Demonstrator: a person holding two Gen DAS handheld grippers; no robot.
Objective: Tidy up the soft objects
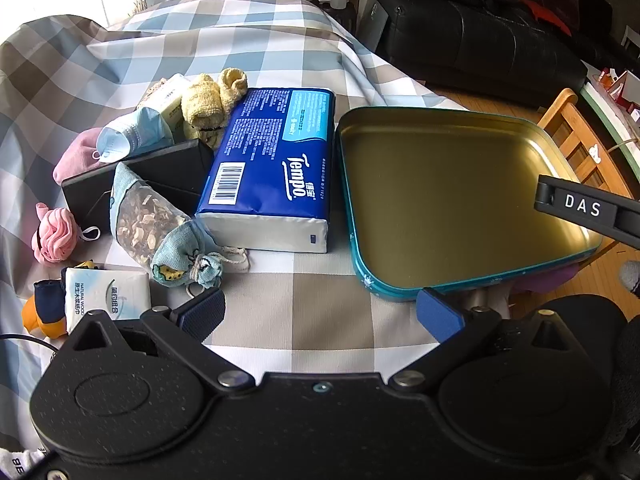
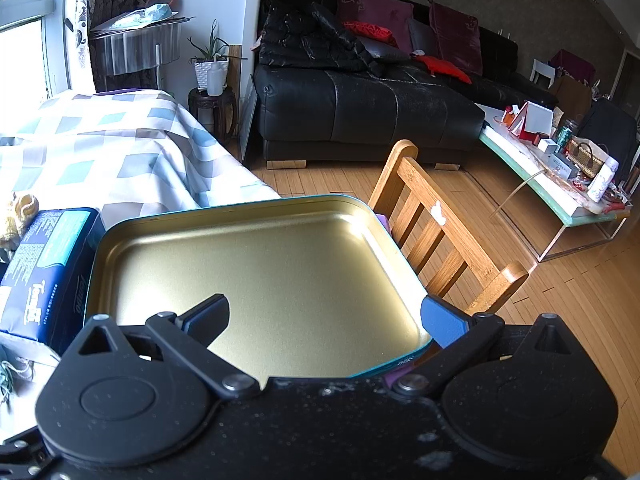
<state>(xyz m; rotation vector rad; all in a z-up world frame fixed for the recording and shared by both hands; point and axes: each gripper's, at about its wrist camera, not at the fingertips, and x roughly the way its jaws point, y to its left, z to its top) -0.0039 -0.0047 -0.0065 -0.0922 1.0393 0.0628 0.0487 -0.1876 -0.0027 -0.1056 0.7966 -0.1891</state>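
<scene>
A gold tin tray with a teal rim sits empty on the checked tablecloth; the right wrist view shows the tray too. Left of it lies a blue Tempo tissue pack, also seen as the pack. Further left are a mesh sachet, a face mask, yellow cloths, a pink puff, a pink cloth and a small white tissue pack. My left gripper hovers open over bare cloth. My right gripper hangs open over the tray's near corner.
A black box stands among the soft things. A wooden chair stands right of the table. A black sofa and a cluttered glass table stand on the wooden floor beyond.
</scene>
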